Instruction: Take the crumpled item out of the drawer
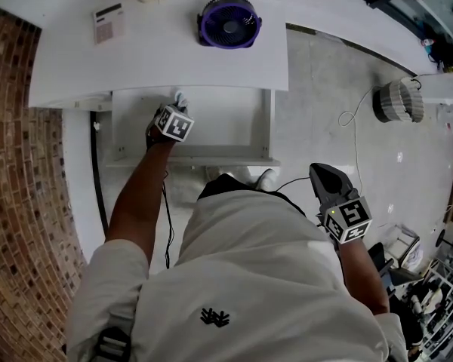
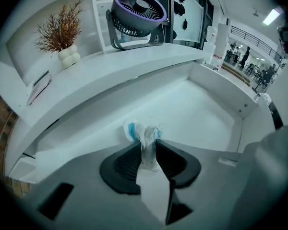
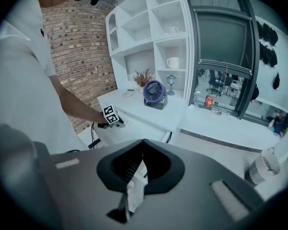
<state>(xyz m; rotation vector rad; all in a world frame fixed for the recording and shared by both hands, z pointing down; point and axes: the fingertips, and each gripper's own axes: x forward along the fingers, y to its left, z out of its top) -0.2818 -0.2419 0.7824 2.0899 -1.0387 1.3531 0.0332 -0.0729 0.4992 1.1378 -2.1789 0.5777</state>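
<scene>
In my left gripper view, the jaws of my left gripper [image 2: 145, 150] hide the lower part of the crumpled item [image 2: 143, 133]. From the head view, that gripper covers nearly all of it, and the back of the drawer [image 1: 219, 119] lies out of sight under the desk top [image 1: 158, 51]. Print on the card [image 1: 109, 23] there is too small to read.

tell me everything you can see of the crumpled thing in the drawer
The crumpled item looks like thin, crinkled clear plastic with a blue patch on one side. It is bunched upright and pinched between the jaws of the left gripper. It sits near the back of the open white drawer, just below the edge of the desk. Whether its underside touches the drawer floor cannot be told.
</scene>
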